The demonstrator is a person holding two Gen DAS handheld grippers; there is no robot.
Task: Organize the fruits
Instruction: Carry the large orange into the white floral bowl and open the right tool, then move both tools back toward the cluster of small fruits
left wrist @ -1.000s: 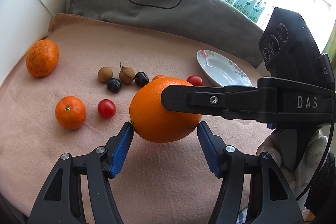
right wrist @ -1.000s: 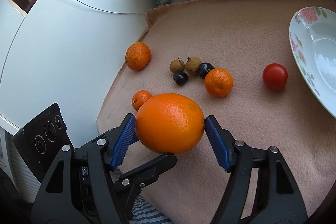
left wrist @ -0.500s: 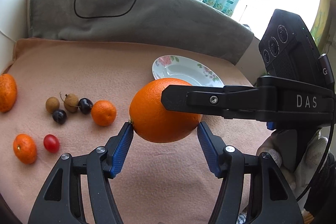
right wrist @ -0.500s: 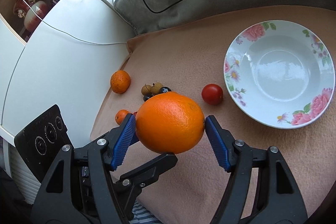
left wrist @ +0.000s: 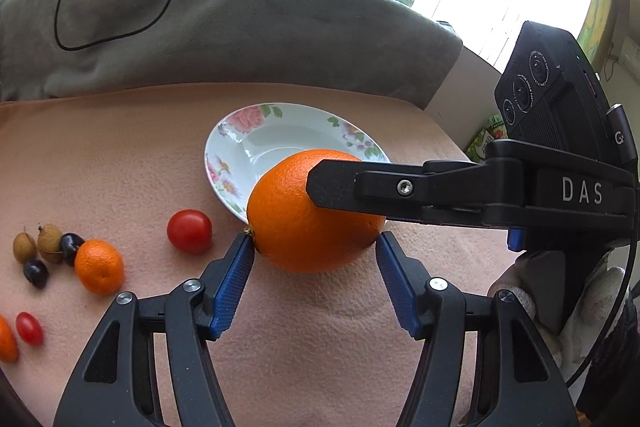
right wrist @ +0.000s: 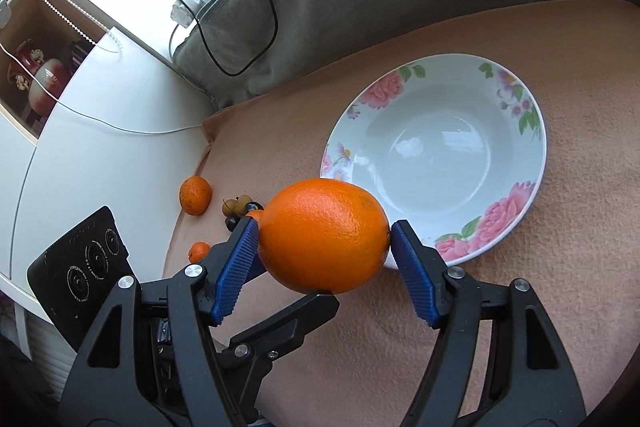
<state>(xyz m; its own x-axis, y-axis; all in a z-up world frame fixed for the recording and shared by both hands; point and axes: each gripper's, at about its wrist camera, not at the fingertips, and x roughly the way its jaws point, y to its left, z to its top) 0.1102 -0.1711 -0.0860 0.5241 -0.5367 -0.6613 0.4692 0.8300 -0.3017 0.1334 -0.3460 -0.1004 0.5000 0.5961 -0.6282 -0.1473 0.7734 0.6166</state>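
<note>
Two grippers on one orange (right wrist: 324, 235) — left (left wrist: 314, 253) and right (right wrist: 322, 239) both pinching its sides, held in air just short of plate (right wrist: 532, 163). Probably heavy, firm, waxy-slick; best gripped across widest middle.
</note>
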